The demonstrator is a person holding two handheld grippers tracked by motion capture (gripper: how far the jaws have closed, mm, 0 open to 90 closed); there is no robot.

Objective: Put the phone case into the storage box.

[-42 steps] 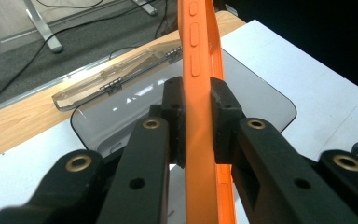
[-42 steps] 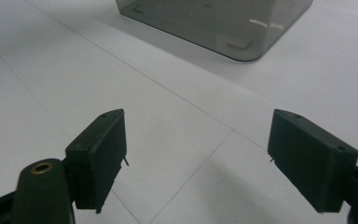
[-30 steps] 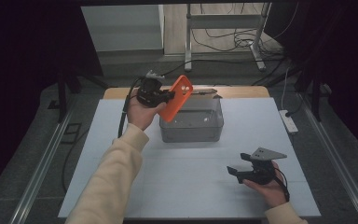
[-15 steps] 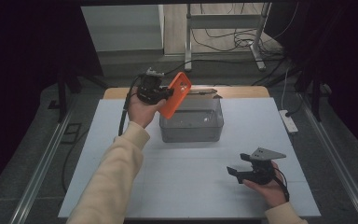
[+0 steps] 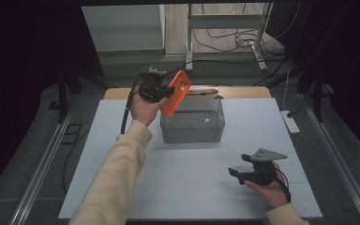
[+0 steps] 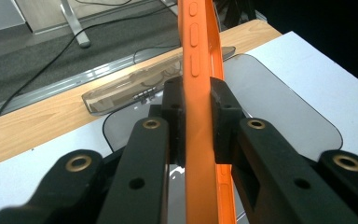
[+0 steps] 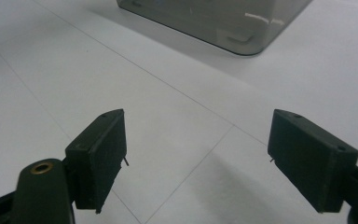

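Note:
An orange phone case (image 5: 179, 90) hangs tilted over the left rim of a clear grey box (image 5: 193, 125) at the back of the white table. My left gripper (image 5: 168, 93) is shut on the case's lower part. In the left gripper view the case (image 6: 200, 56) stands edge-on between both pads of that gripper (image 6: 196, 116), with the box (image 6: 284, 107) open below it. My right gripper (image 5: 235, 172) rests low over the table's front right, held in a hand. Its jaws (image 7: 196, 158) stand wide open with nothing between them, and they face the box (image 7: 223, 18).
A clear lid (image 6: 135, 91) lies on the wooden strip (image 5: 243, 92) behind the box. A white power strip (image 5: 290, 123) sits off the mat's right edge. The white mat (image 5: 178, 187) lies flat between the box and the front edge.
The left gripper has raised the orange case slightly over the box's left rim. The right gripper has stayed where it was.

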